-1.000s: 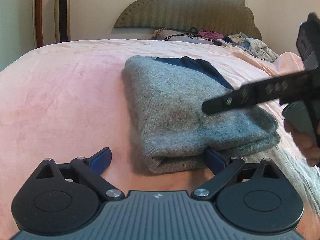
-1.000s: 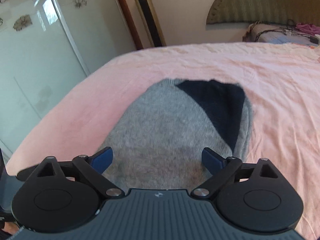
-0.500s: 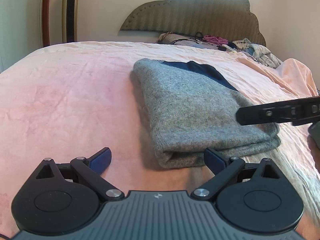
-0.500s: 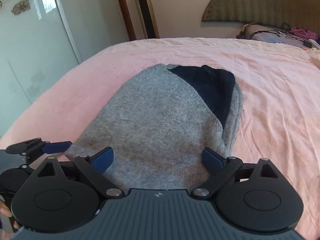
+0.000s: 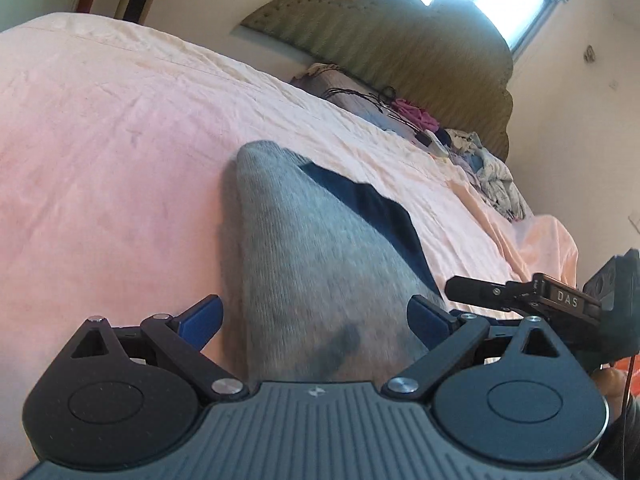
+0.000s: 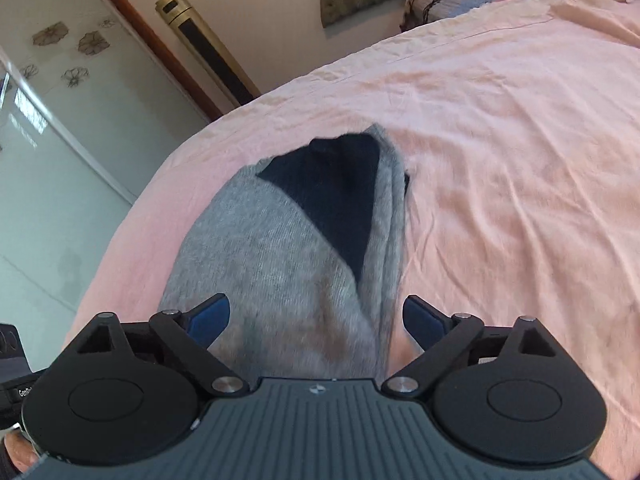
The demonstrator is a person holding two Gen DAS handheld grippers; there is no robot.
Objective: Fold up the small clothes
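A folded grey knit garment (image 5: 316, 276) with a dark navy patch (image 5: 372, 204) lies on the pink bedsheet (image 5: 100, 160). My left gripper (image 5: 316, 316) is open, low at the garment's near end, its blue fingertips (image 5: 202, 316) on either side of the cloth. In the right wrist view the same garment (image 6: 280, 272) lies between my open right gripper (image 6: 316, 316) fingers, with the navy patch (image 6: 336, 192) further off. The right gripper also shows in the left wrist view (image 5: 540, 304), just beside the garment's right edge.
A padded headboard (image 5: 400, 44) and a pile of clothes (image 5: 488, 176) with cables are at the bed's far end. A glass wardrobe door (image 6: 52, 152) and a gold tower fan (image 6: 200, 44) stand past the bed's left edge.
Both grippers have dropped lower and moved in on the garment's near end, with both views tilted. The jaws stay open.
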